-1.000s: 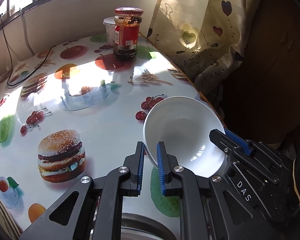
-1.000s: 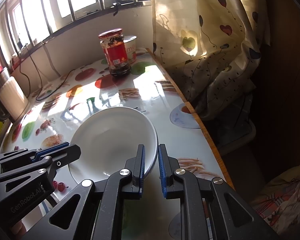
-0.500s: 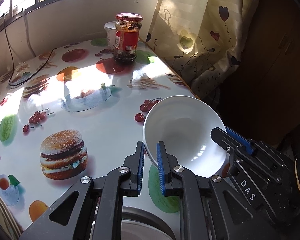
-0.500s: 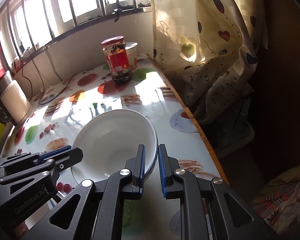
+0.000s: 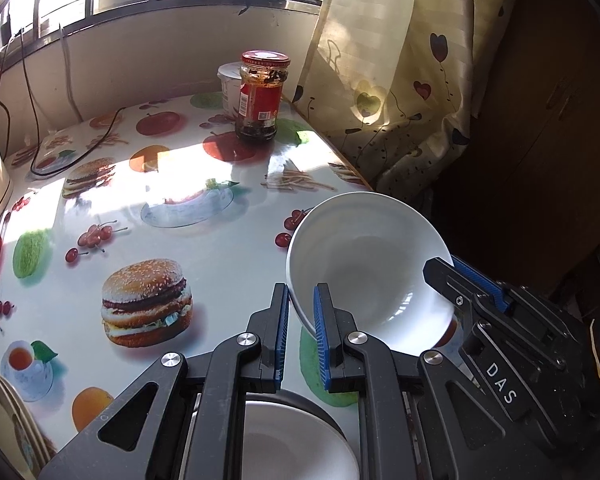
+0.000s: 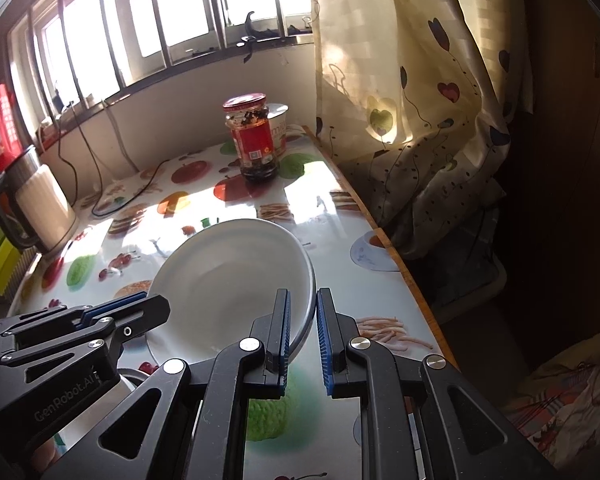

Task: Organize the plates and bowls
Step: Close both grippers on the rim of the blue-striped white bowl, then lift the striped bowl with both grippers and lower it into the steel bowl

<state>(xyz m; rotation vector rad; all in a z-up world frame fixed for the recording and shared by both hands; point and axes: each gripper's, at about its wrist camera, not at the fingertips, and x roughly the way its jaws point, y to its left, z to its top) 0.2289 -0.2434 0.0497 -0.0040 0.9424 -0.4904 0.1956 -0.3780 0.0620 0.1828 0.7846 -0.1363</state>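
A red-lidded sauce jar (image 5: 263,96) and a white tub (image 5: 229,86) stood at the table's (image 5: 220,264) far end, an electric kettle (image 6: 36,204) to the left, a heart-print curtain (image 5: 388,80) on the right. Both grippers held a white bowl (image 5: 374,264) above the table's right edge, tilted, opening upward. The left gripper (image 5: 300,320) and right gripper (image 6: 302,328) each pinched opposite rims. Another white bowl (image 5: 292,440) lay beneath the left gripper.
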